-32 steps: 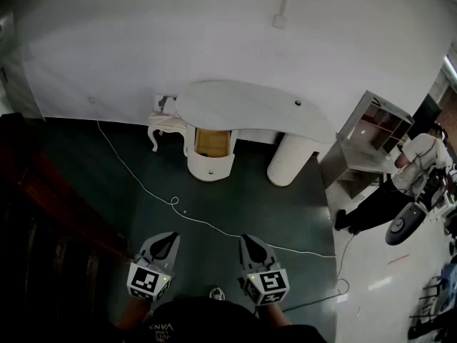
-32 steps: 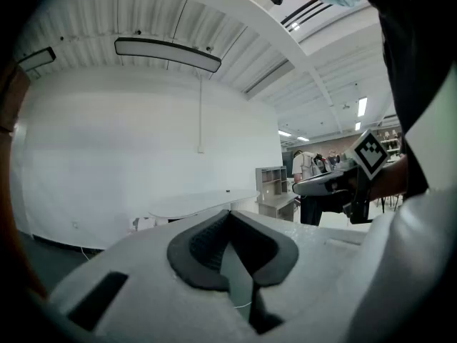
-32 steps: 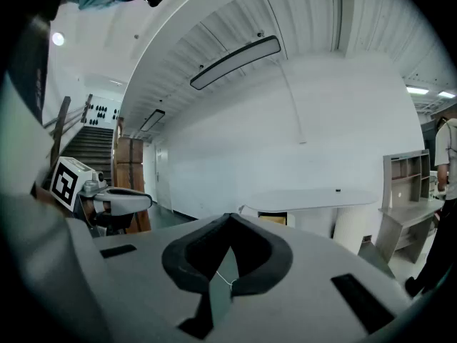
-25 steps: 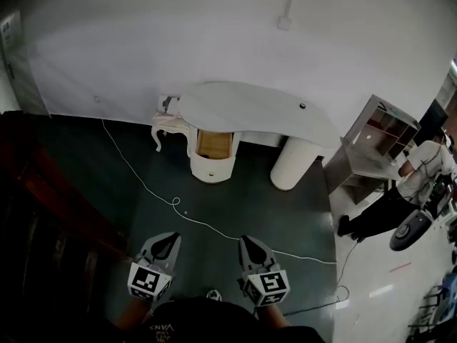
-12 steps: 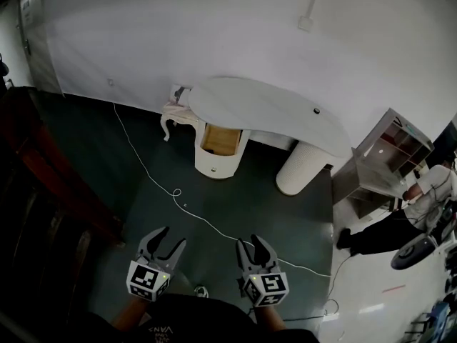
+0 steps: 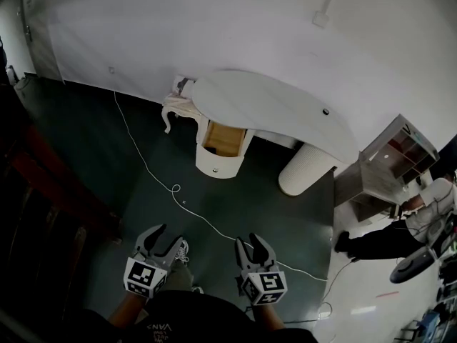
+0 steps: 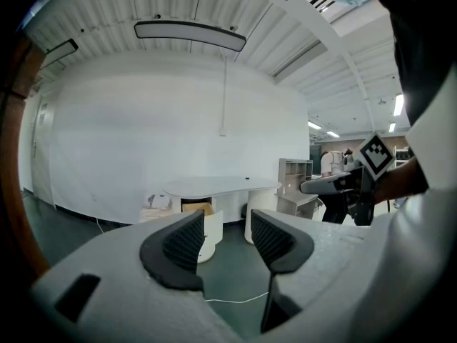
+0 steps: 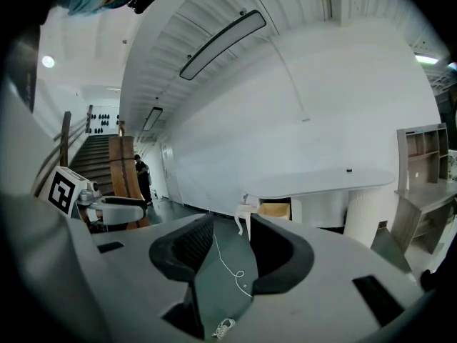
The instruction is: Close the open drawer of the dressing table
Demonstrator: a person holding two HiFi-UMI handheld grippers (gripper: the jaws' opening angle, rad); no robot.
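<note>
- The left tool (image 6: pixel 169 236) and the right tool (image 6: pixel 250 240) sit low in the head view, side by side and well apart, each with its marker cube (image 6: pixel 143 277) nearest the person; both point across the floor towards the bench.
- In the left gripper view the left tool (image 7: pixel 227 231) has its jaws spread wide, with only floor and far furniture seen through the gap; it grips nothing.
- In the right gripper view the right tool (image 8: pixel 232 245) is likewise wide open and empty; a white shoe (image 8: pixel 223 327) lies on the floor below its jaws.
- In the head view that shoe (image 6: pixel 182 249) shows just beside the left tool's tip.
- A thin white cable (image 6: pixel 153 174) runs over the dark green floor (image 6: pixel 257 206), from the wall past the bench and on between the tools and the furniture.
- Dark wooden stairs (image 6: pixel 43 213) fill the left edge.
- The drawer (image 6: pixel 223 140) is well ahead of both tools; it stands pulled out of the bench's left rounded pedestal, its wooden inside open to view and its white curved front facing the person.
- The white bench (image 6: pixel 271 109) stands against the white wall, its curved top resting also on a round right pedestal (image 6: pixel 307 170).
- A small white stool (image 6: pixel 175 109) with curled legs stands just beside the bench's left end.
- To the right, a shelf unit (image 6: pixel 389 159) stands near the bench; a person (image 6: pixel 400 234) is beside it.
</note>
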